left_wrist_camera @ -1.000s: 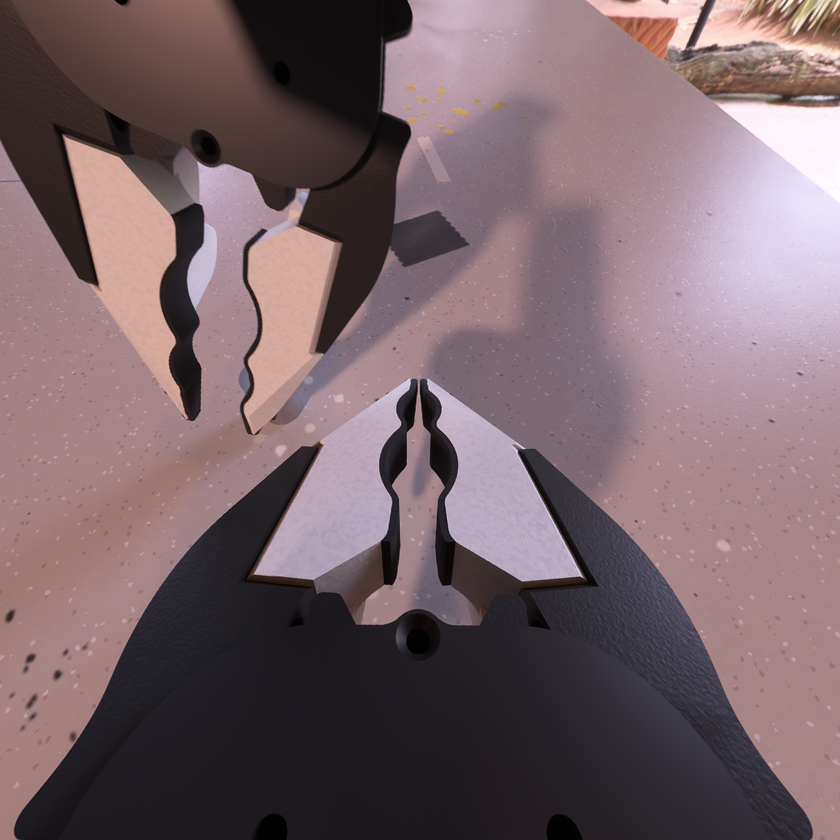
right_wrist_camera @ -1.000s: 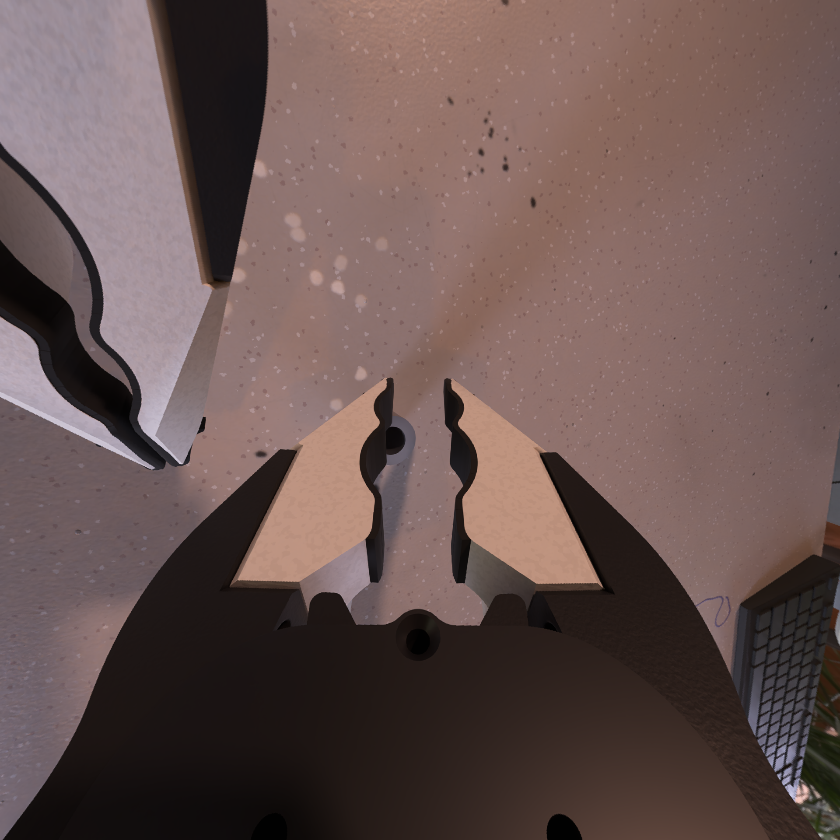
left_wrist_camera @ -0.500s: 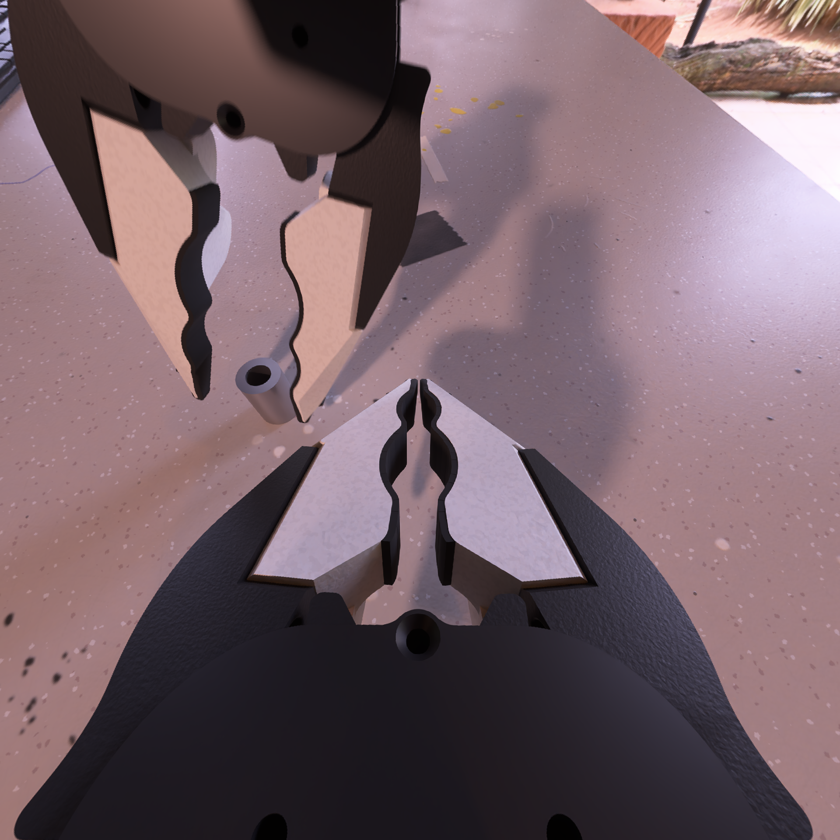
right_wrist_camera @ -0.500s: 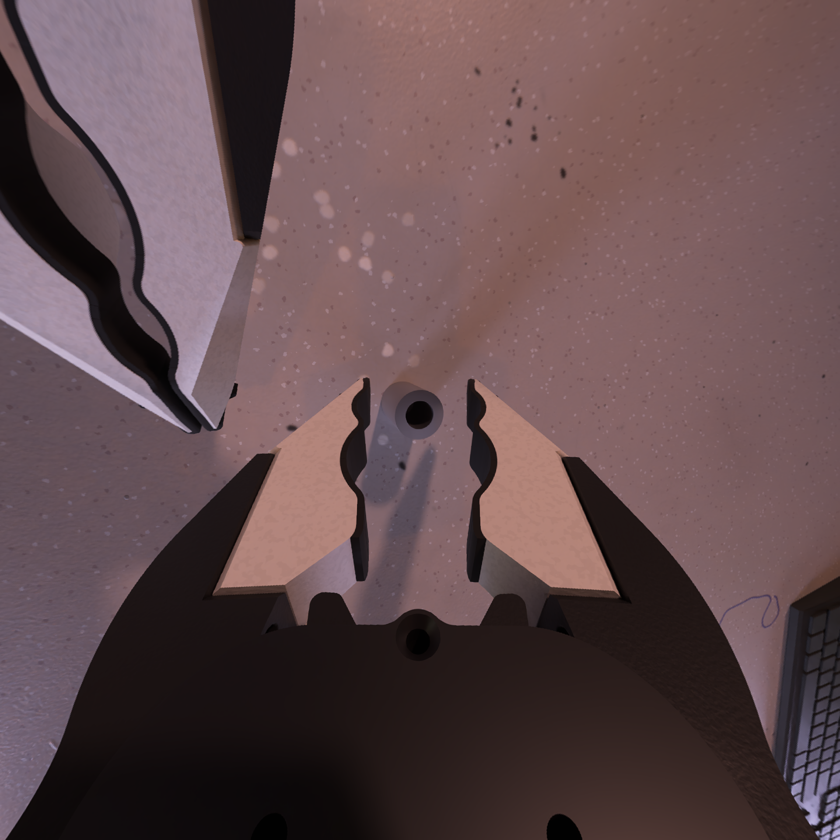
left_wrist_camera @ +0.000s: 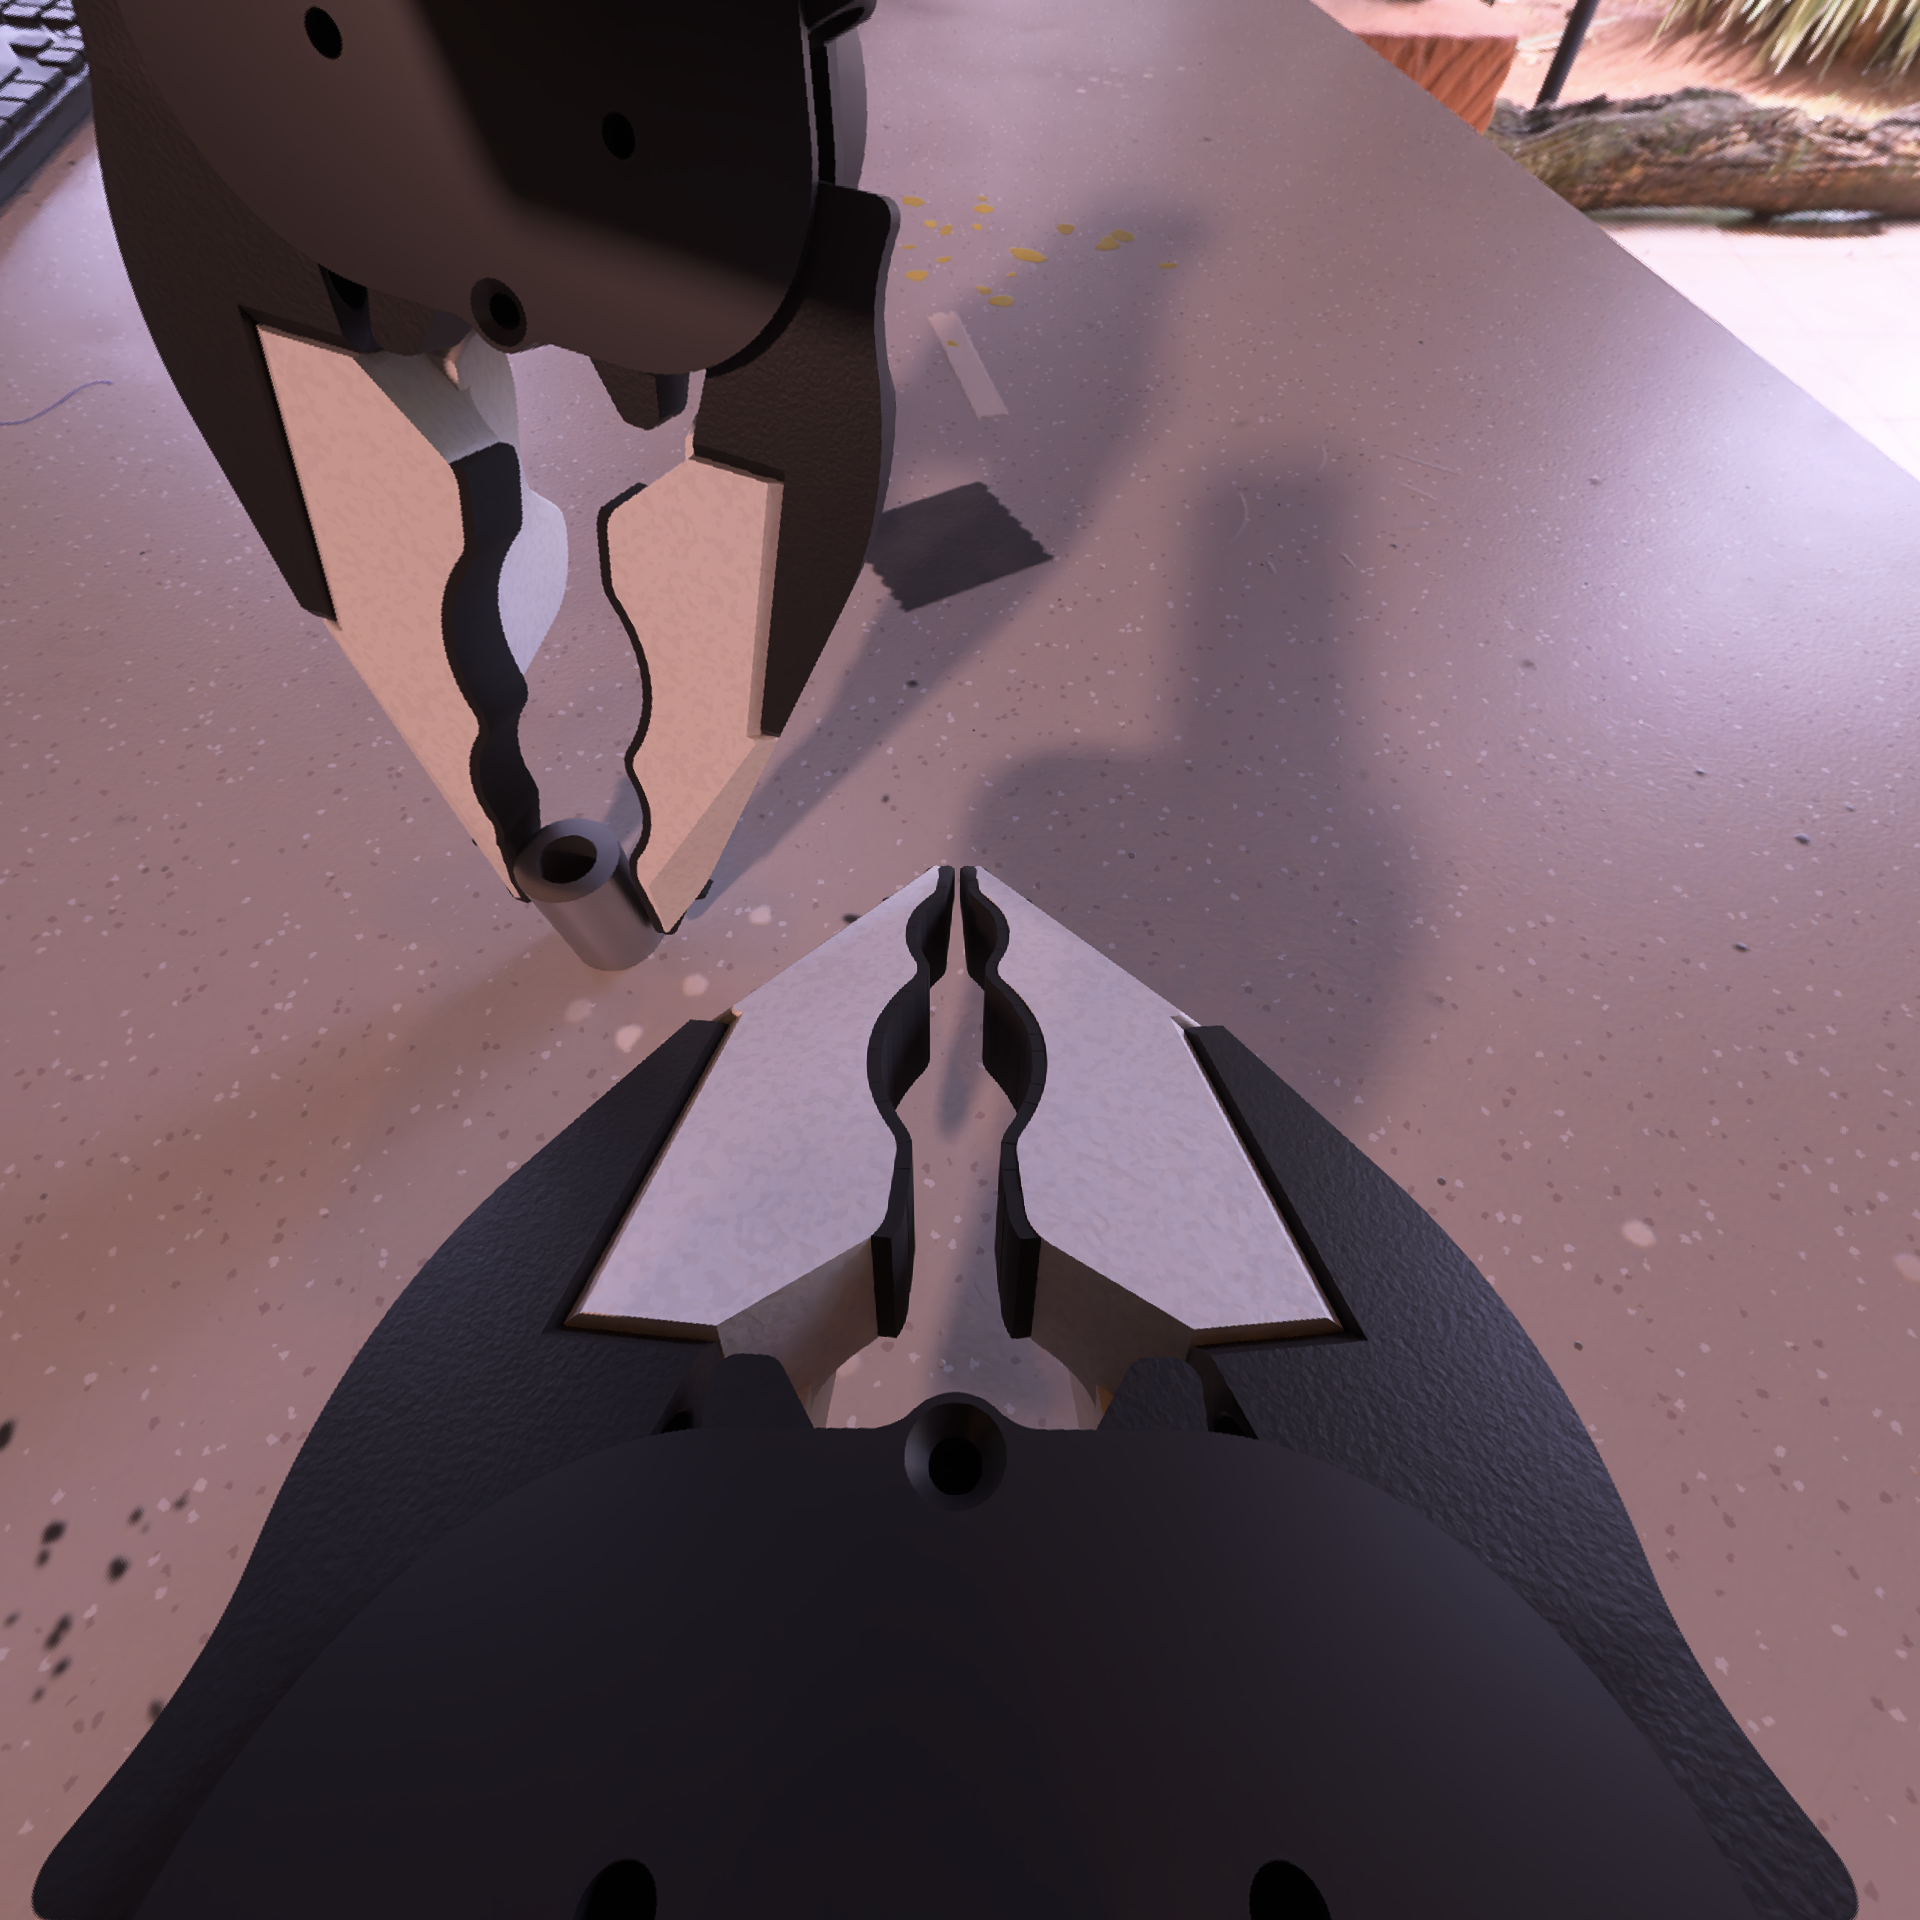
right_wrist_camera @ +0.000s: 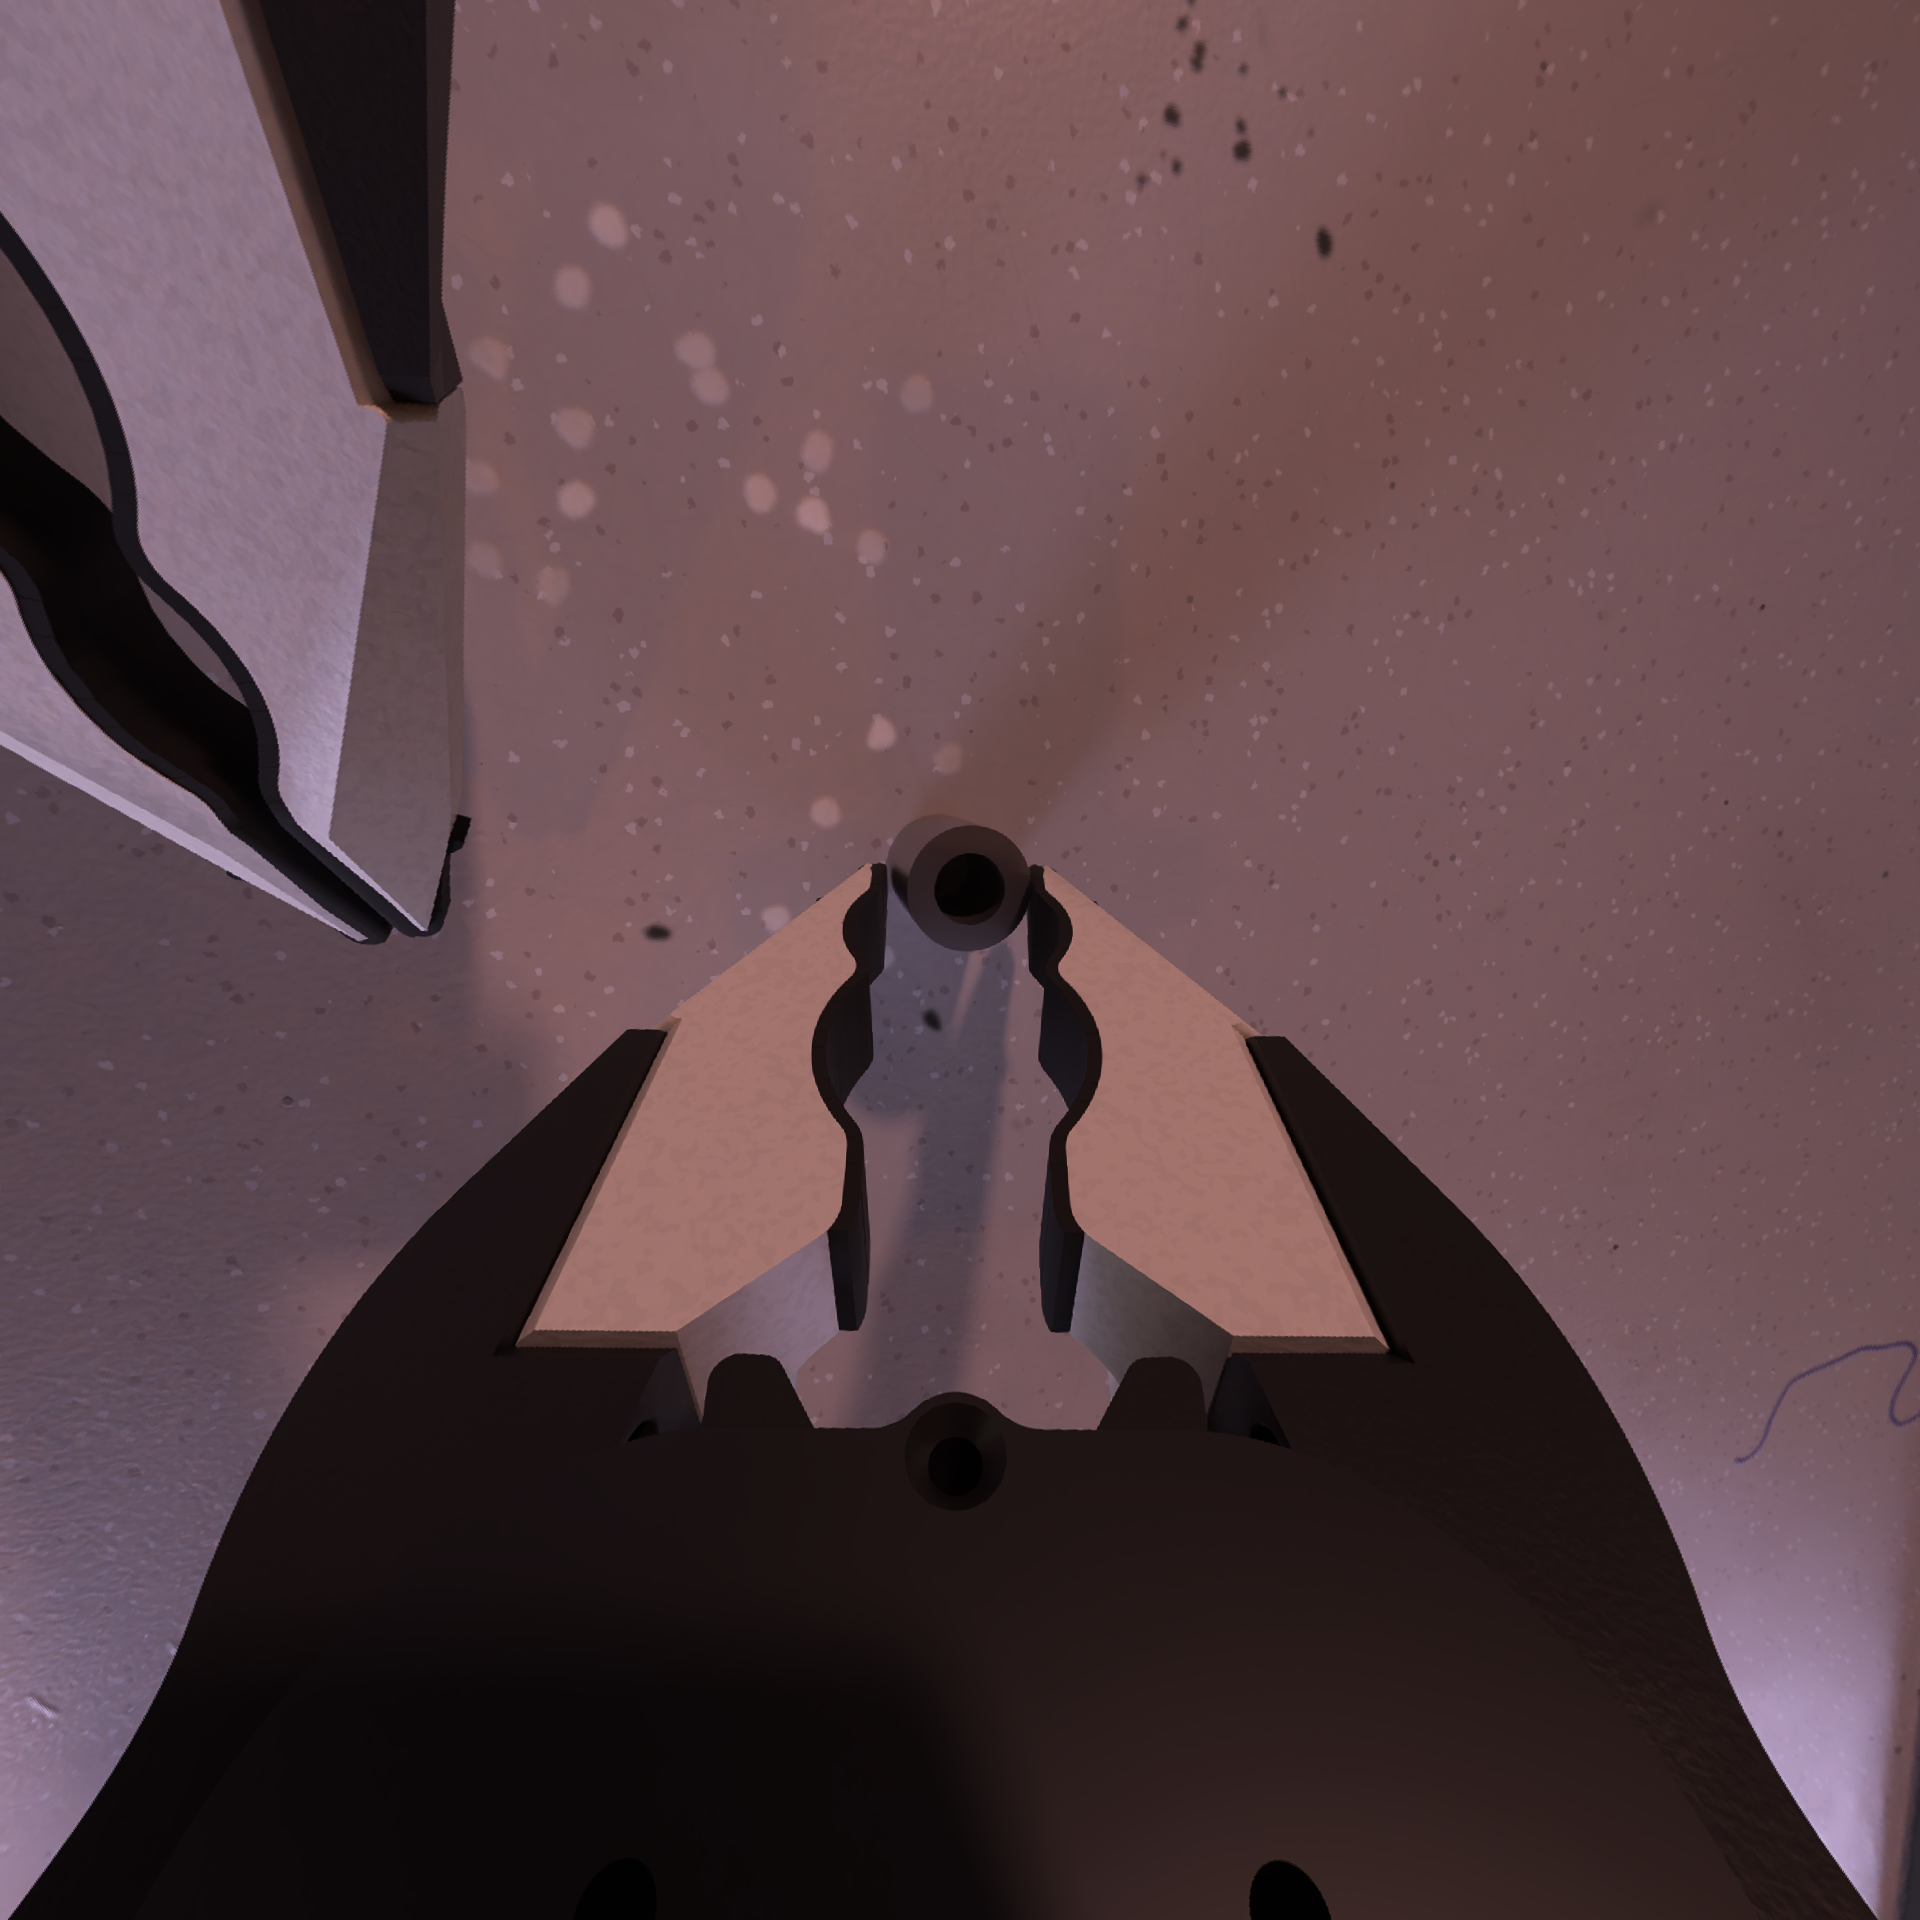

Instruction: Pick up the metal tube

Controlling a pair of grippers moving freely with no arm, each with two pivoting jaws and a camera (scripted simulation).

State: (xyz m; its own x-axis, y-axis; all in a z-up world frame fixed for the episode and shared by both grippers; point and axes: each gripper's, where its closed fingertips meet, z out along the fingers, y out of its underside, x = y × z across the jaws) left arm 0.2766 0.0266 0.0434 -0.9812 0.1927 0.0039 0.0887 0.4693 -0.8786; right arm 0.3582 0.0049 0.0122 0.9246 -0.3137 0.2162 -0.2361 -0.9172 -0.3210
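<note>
The metal tube (right_wrist_camera: 961,904) is a short grey cylinder with a dark bore, standing nearly upright on the speckled pinkish table (right_wrist_camera: 1455,520). My right gripper (right_wrist_camera: 958,883) is shut on the tube, which sits between its two fingertips. In the left wrist view the right gripper (left_wrist_camera: 592,899) points down with the tube (left_wrist_camera: 608,925) pinched at its tips. The tube's lower end is at the table surface, and I cannot tell whether it is lifted. My left gripper (left_wrist_camera: 956,878) is shut and empty, just right of the tube. It also shows in the right wrist view (right_wrist_camera: 400,930).
A dark square patch (left_wrist_camera: 956,545), a pale strip (left_wrist_camera: 966,364) and yellow specks (left_wrist_camera: 997,249) lie farther along the table. A keyboard corner (left_wrist_camera: 31,94) is at the far left. The table edge runs along the right, with a log (left_wrist_camera: 1714,145) beyond it.
My right gripper opened and drew back, so the tube came into view at its tips. It then closed its fingertips on the tube. The left gripper stayed shut and still.
</note>
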